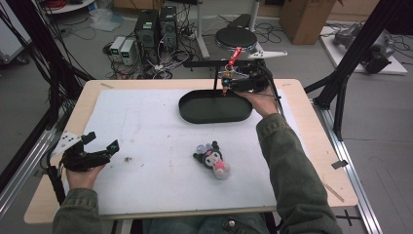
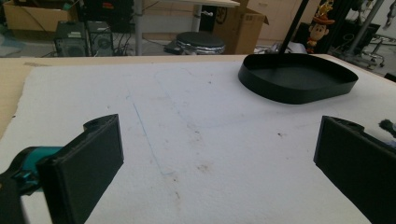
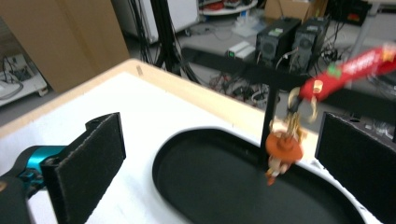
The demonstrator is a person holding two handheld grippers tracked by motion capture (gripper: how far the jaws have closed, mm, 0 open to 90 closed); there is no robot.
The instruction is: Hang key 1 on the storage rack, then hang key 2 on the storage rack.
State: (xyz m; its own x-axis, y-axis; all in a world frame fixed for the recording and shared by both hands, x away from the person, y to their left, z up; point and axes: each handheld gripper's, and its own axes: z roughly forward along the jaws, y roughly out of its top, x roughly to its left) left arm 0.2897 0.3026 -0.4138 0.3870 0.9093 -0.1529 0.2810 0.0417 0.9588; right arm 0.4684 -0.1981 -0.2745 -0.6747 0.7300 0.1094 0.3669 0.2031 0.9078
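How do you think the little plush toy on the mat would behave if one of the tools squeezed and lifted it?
The plush toy looks soft and stuffed, so it would probably squash rather than resist. It seems light for its bulk. Lying flat on the white mat, it seems unlikely to roll.

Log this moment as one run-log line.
left gripper: open, low over mat, near-left | right gripper: open, at tray's far rim | keychain figure: hanging from stand over tray | plush toy: on mat, untouched

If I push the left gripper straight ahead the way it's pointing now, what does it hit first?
The left gripper is open, with bare white mat ahead of it. The way looks free across the mat; the black tray sits ahead but off to the right, though depth is hard to judge.
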